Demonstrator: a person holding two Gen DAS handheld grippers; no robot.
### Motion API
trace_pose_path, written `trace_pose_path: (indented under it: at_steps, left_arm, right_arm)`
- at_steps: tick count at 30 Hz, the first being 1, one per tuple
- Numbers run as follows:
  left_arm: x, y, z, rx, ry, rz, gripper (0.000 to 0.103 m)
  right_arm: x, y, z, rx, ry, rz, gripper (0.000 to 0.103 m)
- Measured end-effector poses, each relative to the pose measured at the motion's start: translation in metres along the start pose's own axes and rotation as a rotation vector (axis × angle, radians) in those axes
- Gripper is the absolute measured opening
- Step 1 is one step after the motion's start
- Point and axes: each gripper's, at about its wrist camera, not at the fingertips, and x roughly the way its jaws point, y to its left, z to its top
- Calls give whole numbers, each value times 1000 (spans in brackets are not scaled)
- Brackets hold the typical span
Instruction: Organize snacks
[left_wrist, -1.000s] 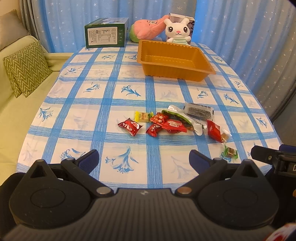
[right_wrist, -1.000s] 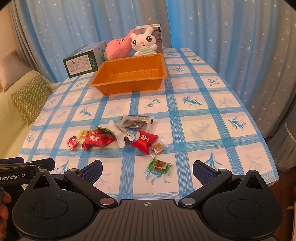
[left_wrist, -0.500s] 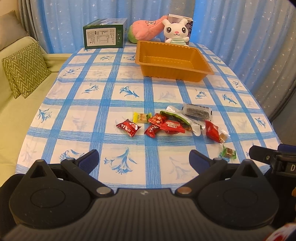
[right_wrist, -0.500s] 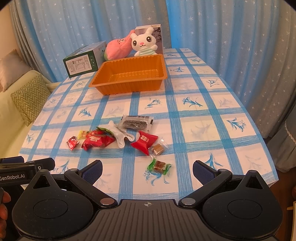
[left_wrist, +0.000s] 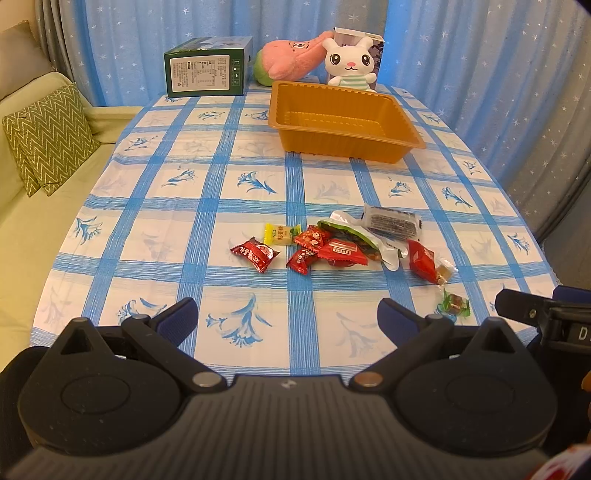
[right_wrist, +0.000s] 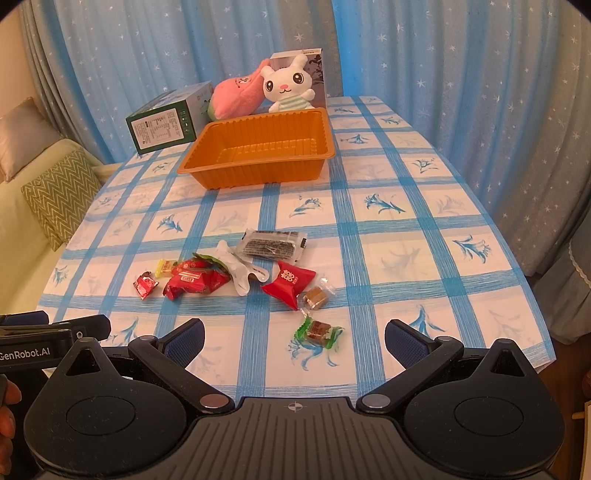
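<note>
Step in hand: start, nothing yet picked. Left tongs (left_wrist: 287, 317) spread, empty, hovering at near table (right_wrist: 424, 229) edge. Right tongs (right_wrist: 294, 338) spread, empty, just short of green candy (right_wrist: 318, 329). Snacks (left_wrist: 334, 247) scattered mid-table, well apart from empty tray (right_wrist: 258, 155) at far end. Next, likely: lower onto nearest candy, pinch, carry to tray.

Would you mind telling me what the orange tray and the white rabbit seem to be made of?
Orange tray: likely thin moulded plastic, judging by its ribbed walls and slight sheen. White rabbit: seemingly plush fabric, soft and matte, with stitched-looking features.
</note>
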Motion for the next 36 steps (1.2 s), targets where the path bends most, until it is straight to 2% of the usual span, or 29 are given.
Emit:
trace_pose_path:
  at_steps: [26, 36]
  left_arm:
    - [1, -5, -4, 0, 4, -8, 103]
    - [10, 9, -6, -44, 40, -25, 103]
  right_arm:
    - [1, -1, -2, 1, 3, -1, 103]
    - [9, -13, -13, 43, -7, -12, 103]
